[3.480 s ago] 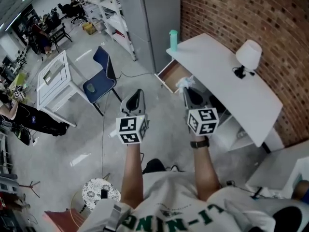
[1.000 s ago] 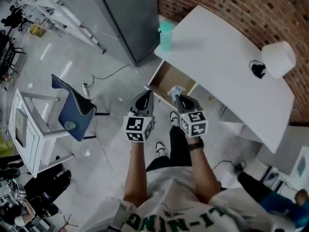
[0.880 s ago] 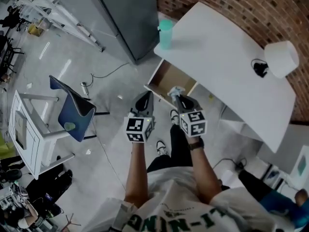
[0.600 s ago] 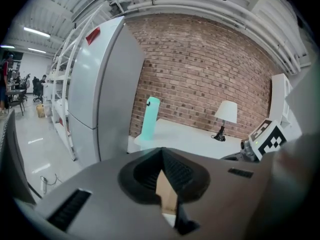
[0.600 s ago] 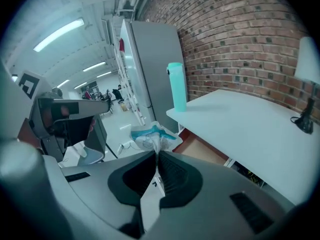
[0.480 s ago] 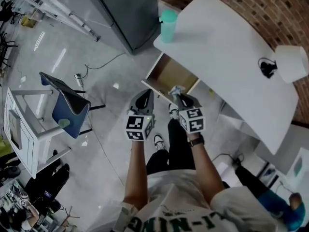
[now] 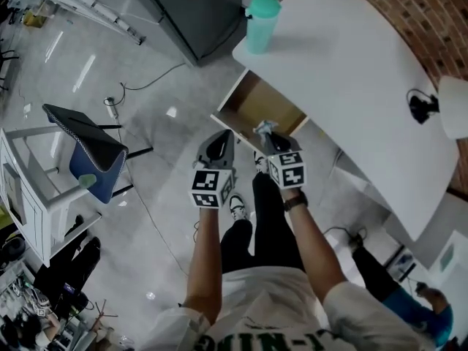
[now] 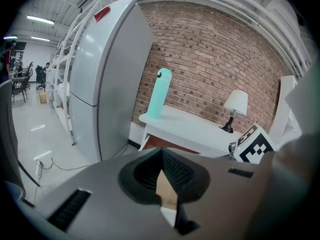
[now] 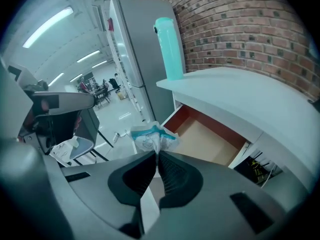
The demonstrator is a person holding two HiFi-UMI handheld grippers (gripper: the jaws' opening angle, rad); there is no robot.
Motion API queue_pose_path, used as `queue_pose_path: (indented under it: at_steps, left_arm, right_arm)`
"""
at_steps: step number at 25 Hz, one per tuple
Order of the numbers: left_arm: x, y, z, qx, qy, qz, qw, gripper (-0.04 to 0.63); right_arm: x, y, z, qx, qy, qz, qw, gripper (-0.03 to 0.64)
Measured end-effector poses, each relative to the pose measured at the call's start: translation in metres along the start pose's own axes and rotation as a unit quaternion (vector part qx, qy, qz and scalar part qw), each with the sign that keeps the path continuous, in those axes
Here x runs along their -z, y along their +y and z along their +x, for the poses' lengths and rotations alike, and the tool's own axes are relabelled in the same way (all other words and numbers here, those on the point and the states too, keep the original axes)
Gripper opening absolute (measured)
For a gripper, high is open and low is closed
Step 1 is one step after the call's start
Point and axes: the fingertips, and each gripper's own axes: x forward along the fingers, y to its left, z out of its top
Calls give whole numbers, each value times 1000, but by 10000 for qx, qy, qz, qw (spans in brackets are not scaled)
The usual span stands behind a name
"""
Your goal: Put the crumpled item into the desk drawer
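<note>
Starting at the far left, a white table [image 7: 25,196] and a blue chair [image 7: 91,163] stand on the grey floor [image 7: 146,57], with a thin cable [image 7: 142,86] trailing across it. Right of them rises a grey fridge [image 7: 194,6], its side close to the desk's end.

The left gripper [image 7: 225,136] is held out over the floor, level with the right one and just beside it. In the left gripper view its jaws are pressed together with nothing between them.

A teal bottle [image 7: 262,24] stands upright on the near left corner of the white desk [image 7: 351,72]. Under that corner the drawer [image 7: 252,108] is pulled out, showing its brown wooden bottom.

The right gripper [image 7: 268,134] points at the drawer. Its jaws are nipped tight on the wad [image 7: 263,127], a crumpled white piece with teal edges. Most of it sticks out past the fingertips. In the head view the wad hangs in the air at the drawer's front edge, not yet inside. In the right gripper view it sits just left of the drawer opening.

Below the grippers are the person's dark trousers [image 7: 267,225] and a shoe [image 7: 235,207].

Further right, a lamp [image 7: 455,108] with a white shade stands on the desk's far end, before the brick wall [image 7: 409,6].
</note>
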Motion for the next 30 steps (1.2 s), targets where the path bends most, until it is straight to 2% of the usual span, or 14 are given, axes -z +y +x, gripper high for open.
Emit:
queue_pose_path:
  at_steps: [16, 23, 27, 30]
  left_arm:
    - [66, 41, 65, -173, 247, -382, 9988, -6]
    - [78, 59, 81, -193, 287, -495, 9982, -6]
    - [80, 68, 84, -288, 276, -685, 9969, -6]
    - [78, 66, 92, -239, 245, -673, 9971, -6]
  right_arm:
    - [34, -28, 104, 4, 687, -163, 9975, 14]
    - [47, -34, 144, 58, 919, -118, 9957, 14]
    - [57, -43, 161, 214, 1052, -177, 9941, 13]
    - [64, -50, 171, 335, 1157, -179, 9926, 14]
